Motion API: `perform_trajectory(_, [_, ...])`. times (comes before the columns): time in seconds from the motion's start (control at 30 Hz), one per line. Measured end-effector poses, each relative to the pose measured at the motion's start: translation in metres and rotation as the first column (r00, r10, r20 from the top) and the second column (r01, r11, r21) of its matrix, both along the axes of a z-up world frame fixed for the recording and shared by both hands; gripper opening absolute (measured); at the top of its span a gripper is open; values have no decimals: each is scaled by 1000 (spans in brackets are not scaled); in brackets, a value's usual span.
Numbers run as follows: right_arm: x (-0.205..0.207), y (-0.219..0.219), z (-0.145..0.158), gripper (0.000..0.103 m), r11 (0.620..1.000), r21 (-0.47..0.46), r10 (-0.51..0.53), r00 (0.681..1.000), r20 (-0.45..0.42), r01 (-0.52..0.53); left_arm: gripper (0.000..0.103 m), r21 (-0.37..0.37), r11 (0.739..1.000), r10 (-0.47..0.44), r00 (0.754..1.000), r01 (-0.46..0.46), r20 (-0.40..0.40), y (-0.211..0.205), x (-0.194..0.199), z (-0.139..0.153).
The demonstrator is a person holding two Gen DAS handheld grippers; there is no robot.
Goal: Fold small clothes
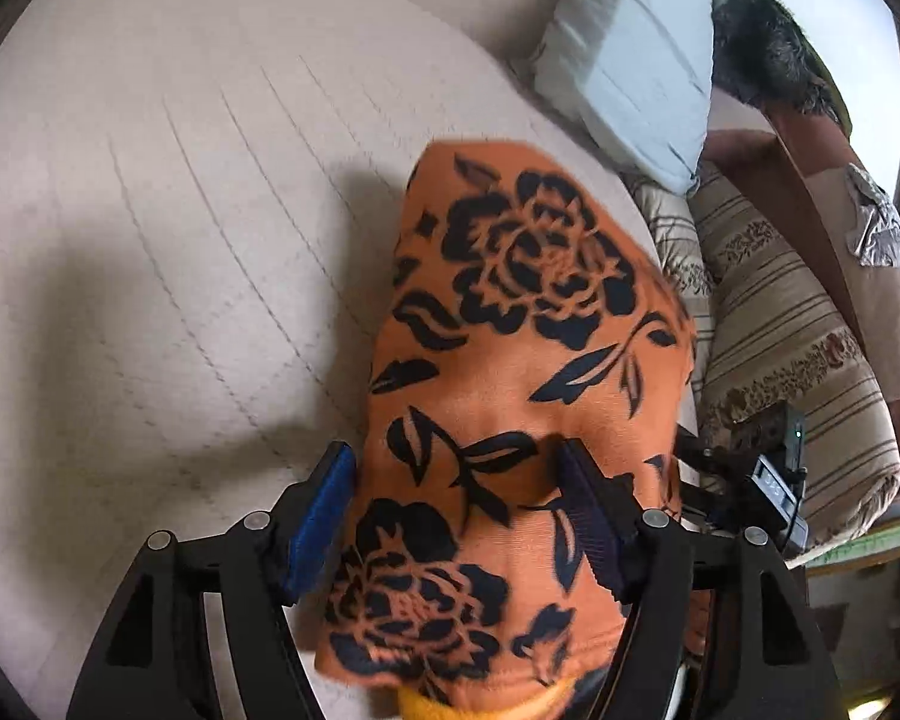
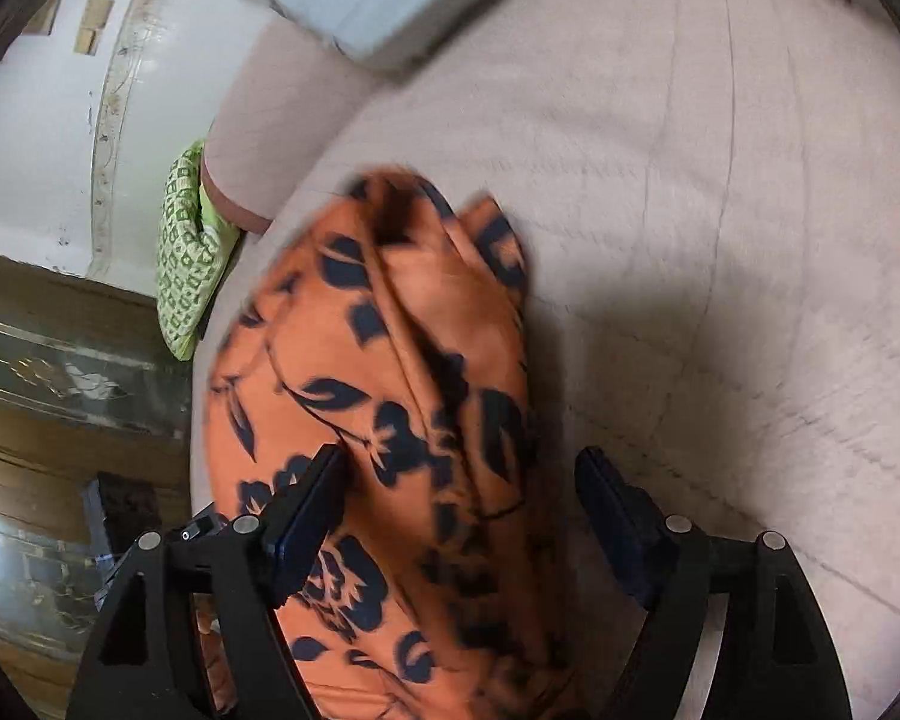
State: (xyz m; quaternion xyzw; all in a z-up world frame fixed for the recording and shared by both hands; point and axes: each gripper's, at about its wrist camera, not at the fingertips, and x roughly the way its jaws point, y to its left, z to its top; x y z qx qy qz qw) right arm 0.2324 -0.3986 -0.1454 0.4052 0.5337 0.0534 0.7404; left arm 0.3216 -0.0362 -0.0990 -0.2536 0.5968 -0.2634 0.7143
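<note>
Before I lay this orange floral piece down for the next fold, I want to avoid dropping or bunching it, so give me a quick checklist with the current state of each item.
1. Left gripper has cloth between its fingers: ok, the orange floral garment fills the gap, though a firm pinch cannot be confirmed.
2. Right gripper has cloth: cannot tell; the garment lies against one finger, the other finger stands apart.
3. Garment hanging flat: not ok, the right wrist view shows it creased and bunched.
4. Landing area on the bed sheet: ok, bare where visible.
5. Pillow out of the way: ok, at the bed's far edge.
</note>
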Motion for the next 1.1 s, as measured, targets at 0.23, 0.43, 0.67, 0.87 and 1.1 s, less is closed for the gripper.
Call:
perform_trajectory(0.23, [8,12,-10,38,999,12,40,999,-20,-40,53,-103,994,21,995,-31,-100,-7,14,-33])
perform_trajectory(0.43, [4,28,9,23,999,13,49,999,-9,-49,31,-129,992,5,1000,-8,-19,18,-3,6])
perform_trajectory(0.67, [2,97,83,22,991,67,102,981,167,-115,30,-197,977,103,991,-85,88,107,-15,71])
perform_trajectory(0.87, [44,147,118,23,982,72,154,957,245,-177,31,-190,973,162,974,-132,155,156,-4,114])
perform_trajectory(1.1, [94,161,125,23,976,32,200,946,254,-215,31,-193,971,172,975,-143,142,160,17,112])
